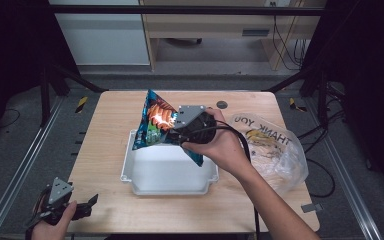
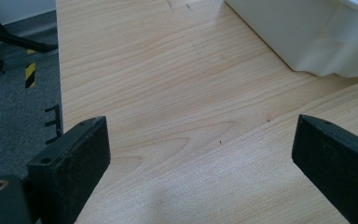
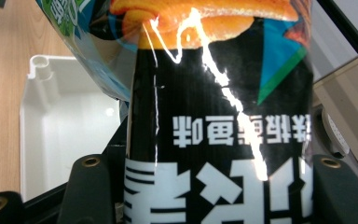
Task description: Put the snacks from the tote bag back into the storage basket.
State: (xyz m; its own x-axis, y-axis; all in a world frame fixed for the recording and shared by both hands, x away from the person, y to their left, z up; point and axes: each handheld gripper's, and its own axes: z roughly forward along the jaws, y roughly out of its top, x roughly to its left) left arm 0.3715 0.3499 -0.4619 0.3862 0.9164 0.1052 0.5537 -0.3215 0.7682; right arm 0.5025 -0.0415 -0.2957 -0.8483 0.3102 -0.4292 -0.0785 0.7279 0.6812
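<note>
A glossy snack bag [image 1: 156, 122], blue and black with orange print, hangs in the air above the far edge of a white plastic bin [image 1: 167, 172]. My right gripper [image 1: 184, 134] is shut on it. In the right gripper view the bag [image 3: 219, 116] is pinched between the two black jaws, with the bin [image 3: 60, 135] below at the left. My left gripper [image 1: 82, 207] rests at the table's near left corner. Its jaws stand wide apart over bare wood in the left gripper view, with the bin's corner [image 2: 317, 37] farther off.
A clear plastic shopping bag [image 1: 272, 150] with "THANK YOU" print lies crumpled on the table's right side. A small dark disc [image 1: 222, 104] sits near the far edge. Metal rails run along both sides of the wooden table [image 1: 105, 130].
</note>
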